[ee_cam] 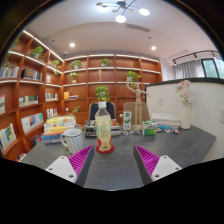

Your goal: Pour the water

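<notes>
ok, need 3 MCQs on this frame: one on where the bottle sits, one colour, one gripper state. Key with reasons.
1. Where is the bottle?
A. Gripped between the fingers
B. Standing on the table, beyond the fingers
C. Lying on its side on a shelf

2. What colour are the gripper's pads?
A. Green
B. Yellow
C. Magenta

3. What state is the gripper in?
A. Open, holding nothing
B. Shut on the bottle
C. Shut on the mug

Key:
1. B: the bottle stands upright on the grey table, ahead of the fingertips and apart from them.
2. C: both inner faces show magenta.
3. A: the fingers are spread wide with only bare table between them.
</notes>
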Demonstrator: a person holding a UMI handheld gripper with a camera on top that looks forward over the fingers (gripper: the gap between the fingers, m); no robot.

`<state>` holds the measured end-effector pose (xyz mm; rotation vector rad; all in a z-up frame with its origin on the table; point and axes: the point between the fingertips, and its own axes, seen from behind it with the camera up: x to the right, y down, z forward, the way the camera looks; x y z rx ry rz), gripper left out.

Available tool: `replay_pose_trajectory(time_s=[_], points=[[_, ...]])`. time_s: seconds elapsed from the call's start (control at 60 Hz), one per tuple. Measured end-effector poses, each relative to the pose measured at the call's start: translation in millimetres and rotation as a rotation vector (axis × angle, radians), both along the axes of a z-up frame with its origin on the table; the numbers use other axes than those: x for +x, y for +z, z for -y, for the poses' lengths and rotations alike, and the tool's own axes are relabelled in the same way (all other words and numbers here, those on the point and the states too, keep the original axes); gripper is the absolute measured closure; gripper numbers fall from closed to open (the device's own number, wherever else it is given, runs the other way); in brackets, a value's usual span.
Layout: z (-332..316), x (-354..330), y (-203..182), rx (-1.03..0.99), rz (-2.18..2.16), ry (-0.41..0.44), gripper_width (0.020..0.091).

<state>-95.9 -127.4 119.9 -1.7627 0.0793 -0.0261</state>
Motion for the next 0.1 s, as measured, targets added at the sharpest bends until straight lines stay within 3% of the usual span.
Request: replay_pose_trajectory(time_s=[0.1], points=[[-2.1,-2.9,-5.9,-0.016,-0.015,0.008,0.0302]])
